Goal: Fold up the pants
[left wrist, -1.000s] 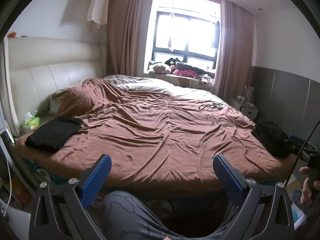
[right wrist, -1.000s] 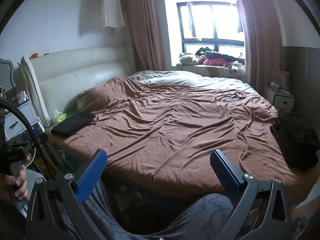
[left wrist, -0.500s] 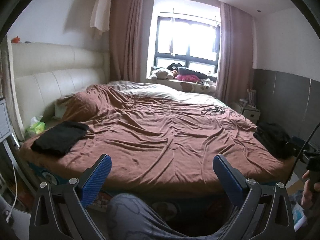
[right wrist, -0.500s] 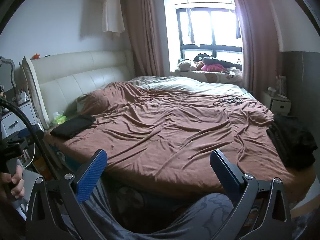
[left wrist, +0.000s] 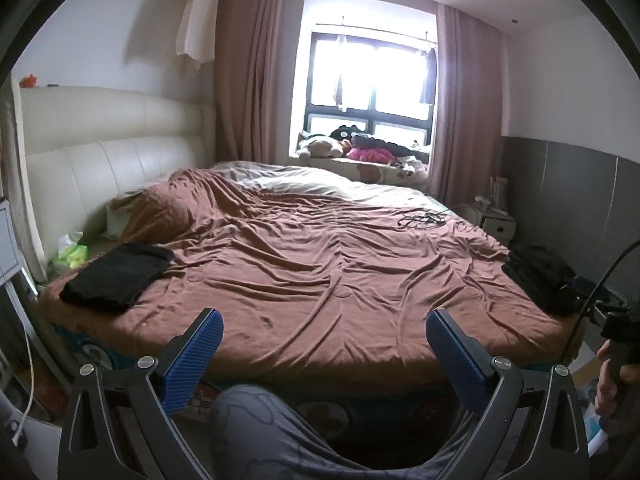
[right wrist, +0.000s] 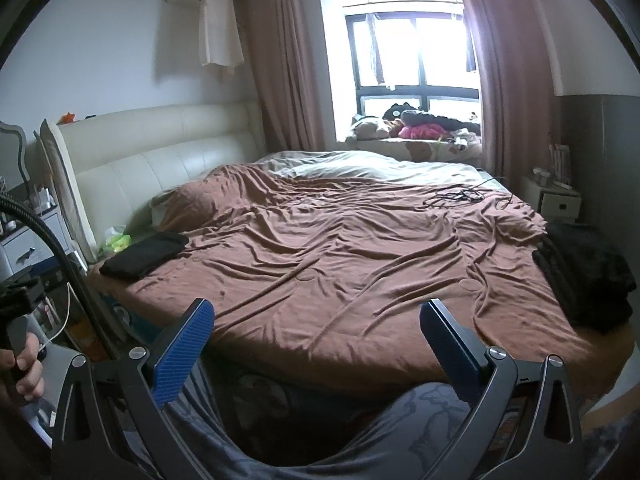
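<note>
- Bedroom walls, a curtained window [left wrist: 372, 80] and a cream padded headboard [right wrist: 160, 148] frame the scene; a person stands at the side of the bed, grey-trousered legs [left wrist: 256, 428] showing low in both wrist views.
- Across the bed [left wrist: 320, 264] lies a rumpled brown cover, its middle bare and wide enough to serve as a folding surface.
- At the right edge of that cover sits a crumpled heap of black cloth [right wrist: 580, 276], which looks like the pants waiting to be folded, though the garment type cannot be confirmed from here.
- Near the headboard, at the left edge, rests a flat, squared black bundle [left wrist: 116, 276], apparently a piece already folded.
- Judging by the way it slumps, the heap is soft, light and limp; it should drape and bunch rather than hold shape, so pinching it at the waistband corners or a hem edge would probably let it hang out flat.
- Both tools are well apart from either bundle: the left gripper [left wrist: 320, 356] and the right gripper [right wrist: 316, 348] each have their blue-padded fingers spread wide with nothing between them.
</note>
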`<state>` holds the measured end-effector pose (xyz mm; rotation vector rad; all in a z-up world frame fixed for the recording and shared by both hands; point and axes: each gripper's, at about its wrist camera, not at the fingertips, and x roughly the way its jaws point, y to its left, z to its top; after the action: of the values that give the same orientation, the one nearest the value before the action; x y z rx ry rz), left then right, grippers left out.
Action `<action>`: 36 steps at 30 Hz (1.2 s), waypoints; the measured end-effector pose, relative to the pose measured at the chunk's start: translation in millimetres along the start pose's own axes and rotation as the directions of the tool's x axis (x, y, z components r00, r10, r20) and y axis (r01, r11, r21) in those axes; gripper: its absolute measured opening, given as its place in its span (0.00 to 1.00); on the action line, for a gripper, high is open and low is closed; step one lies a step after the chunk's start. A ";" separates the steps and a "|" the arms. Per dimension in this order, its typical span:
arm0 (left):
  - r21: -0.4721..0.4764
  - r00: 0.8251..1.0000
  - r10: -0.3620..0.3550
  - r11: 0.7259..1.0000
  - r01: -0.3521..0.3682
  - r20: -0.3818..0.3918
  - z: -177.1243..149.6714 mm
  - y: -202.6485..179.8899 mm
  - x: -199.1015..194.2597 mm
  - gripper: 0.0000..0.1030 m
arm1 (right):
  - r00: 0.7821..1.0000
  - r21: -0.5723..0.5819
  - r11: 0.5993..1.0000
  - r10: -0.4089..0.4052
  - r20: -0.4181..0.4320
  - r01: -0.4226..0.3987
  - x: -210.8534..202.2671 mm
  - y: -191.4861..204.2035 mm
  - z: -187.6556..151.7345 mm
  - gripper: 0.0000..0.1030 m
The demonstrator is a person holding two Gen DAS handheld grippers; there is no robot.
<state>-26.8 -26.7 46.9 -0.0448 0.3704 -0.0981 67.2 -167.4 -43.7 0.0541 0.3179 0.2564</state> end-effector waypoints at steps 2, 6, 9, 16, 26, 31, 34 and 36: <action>-0.002 1.000 -0.003 1.000 0.003 -0.002 0.1 0.4 -0.6 0.99 | 1.000 0.002 1.000 -0.001 0.000 0.001 -0.6 0.9 -0.2 1.00; -0.002 1.000 -0.003 1.000 0.003 -0.002 0.9 1.3 0.4 0.99 | 1.000 0.001 1.000 -0.007 -0.002 0.007 -0.4 1.3 -1.4 1.00; 0.001 1.000 0.001 1.000 -0.001 -0.001 0.7 1.3 -0.8 0.99 | 1.000 0.009 1.000 -0.004 -0.008 0.004 -1.0 1.4 -2.6 1.00; 0.000 1.000 -0.003 1.000 0.003 -0.001 0.2 1.2 -2.3 0.99 | 1.000 0.007 1.000 -0.002 -0.006 0.002 -2.8 2.4 -1.3 1.00; 0.000 1.000 -0.001 1.000 0.001 0.002 -0.1 0.9 -5.3 0.99 | 1.000 0.012 1.000 0.001 -0.013 0.000 -4.2 6.4 -3.8 1.00; 0.000 1.000 -0.002 1.000 0.002 0.003 -0.1 0.0 -6.4 0.99 | 1.000 0.016 1.000 0.004 -0.010 -0.004 -7.0 7.0 -2.7 1.00; 0.000 1.000 -0.001 1.000 0.001 0.001 -0.4 -0.3 -6.1 0.99 | 1.000 0.019 1.000 0.009 -0.010 -0.008 -6.9 7.9 -4.1 1.00; -0.006 1.000 -0.003 1.000 0.003 0.000 -0.1 0.1 -7.6 0.99 | 1.000 0.020 1.000 0.009 -0.011 -0.009 -7.2 8.4 -4.7 1.00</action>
<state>-33.9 -25.8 49.4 -0.0511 0.3709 -0.0996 57.1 -161.1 -45.2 0.0738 0.3311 0.2624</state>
